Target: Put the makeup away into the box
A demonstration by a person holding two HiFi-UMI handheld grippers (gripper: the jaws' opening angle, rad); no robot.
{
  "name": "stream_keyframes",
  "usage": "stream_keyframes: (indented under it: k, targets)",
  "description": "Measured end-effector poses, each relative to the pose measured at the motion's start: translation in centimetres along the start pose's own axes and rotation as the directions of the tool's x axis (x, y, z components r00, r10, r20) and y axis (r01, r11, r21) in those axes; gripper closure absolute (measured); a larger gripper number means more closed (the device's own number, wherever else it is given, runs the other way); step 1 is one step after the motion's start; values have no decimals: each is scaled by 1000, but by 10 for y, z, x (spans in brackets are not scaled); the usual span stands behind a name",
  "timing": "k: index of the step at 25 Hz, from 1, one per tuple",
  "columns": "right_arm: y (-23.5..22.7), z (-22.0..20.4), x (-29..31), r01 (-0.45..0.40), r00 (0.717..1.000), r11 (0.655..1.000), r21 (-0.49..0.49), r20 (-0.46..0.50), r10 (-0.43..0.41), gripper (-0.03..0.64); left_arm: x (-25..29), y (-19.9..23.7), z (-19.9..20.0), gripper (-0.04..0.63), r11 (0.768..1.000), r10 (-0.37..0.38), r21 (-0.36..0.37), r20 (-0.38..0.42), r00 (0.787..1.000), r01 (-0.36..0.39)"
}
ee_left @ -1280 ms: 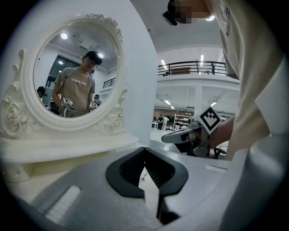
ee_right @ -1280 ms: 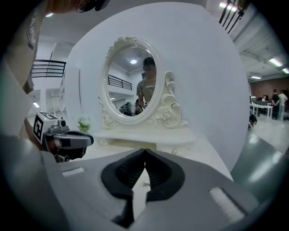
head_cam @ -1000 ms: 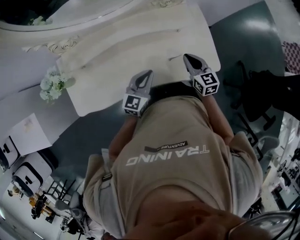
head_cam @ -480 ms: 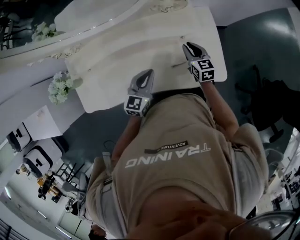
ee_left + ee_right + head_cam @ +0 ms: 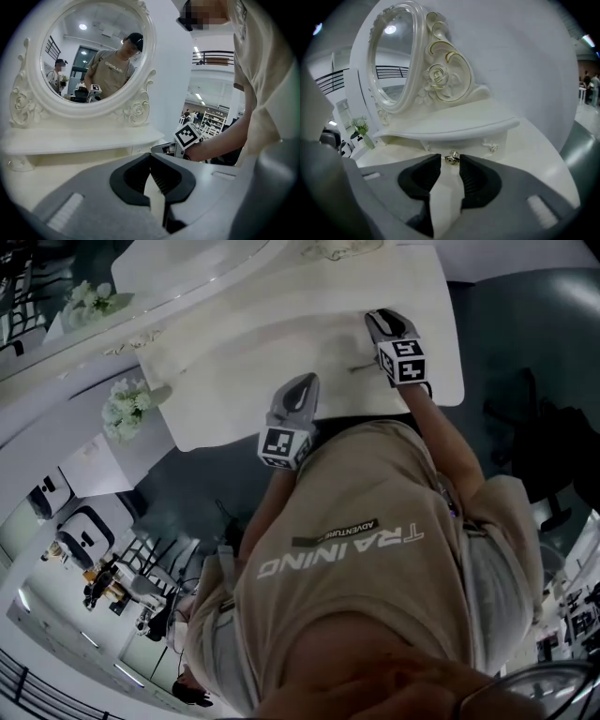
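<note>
The right claw [image 5: 379, 317] hangs over the white counter [image 5: 262, 362] near its right-hand edge. Its jaws have just been opening and stand wide, with a small metal drawer knob [image 5: 451, 158] showing in the gap at their tips, not gripped. The left claw [image 5: 150, 155] hovers by the counter's front edge, tips pinched together on nothing. Broad bare counter stretches from both towards the mirror [image 5: 91, 56]. Where the makeup lies I cannot tell.
</note>
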State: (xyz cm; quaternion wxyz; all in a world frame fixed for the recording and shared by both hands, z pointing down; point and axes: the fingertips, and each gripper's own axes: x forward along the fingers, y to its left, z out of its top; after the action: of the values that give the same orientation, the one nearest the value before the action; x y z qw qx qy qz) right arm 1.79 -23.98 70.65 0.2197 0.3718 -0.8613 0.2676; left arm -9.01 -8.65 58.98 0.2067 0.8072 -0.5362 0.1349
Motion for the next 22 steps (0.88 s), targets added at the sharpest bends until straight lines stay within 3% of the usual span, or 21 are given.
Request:
stream_keyframes:
  k: [3,8,16,22]
  targets:
    - [-2,0,3,22,1000,999,28,-6,-22,489,3,2,0,588,1000,-12,-6,2,1000,12]
    - [-2,4,6,94,996,995,-31,7,-93,514,3,10,11,589,998,-67,-4,40,997,68]
    - [17,-11,-8,129,988,991,-43,-75,-132,515,-19,38,19,588,990,-135,46,88,987,132]
    - [27,-24,-20,155,982,986,-64,-96,-160,515,-36,58,14,588,991,-134,-1,100,986,135]
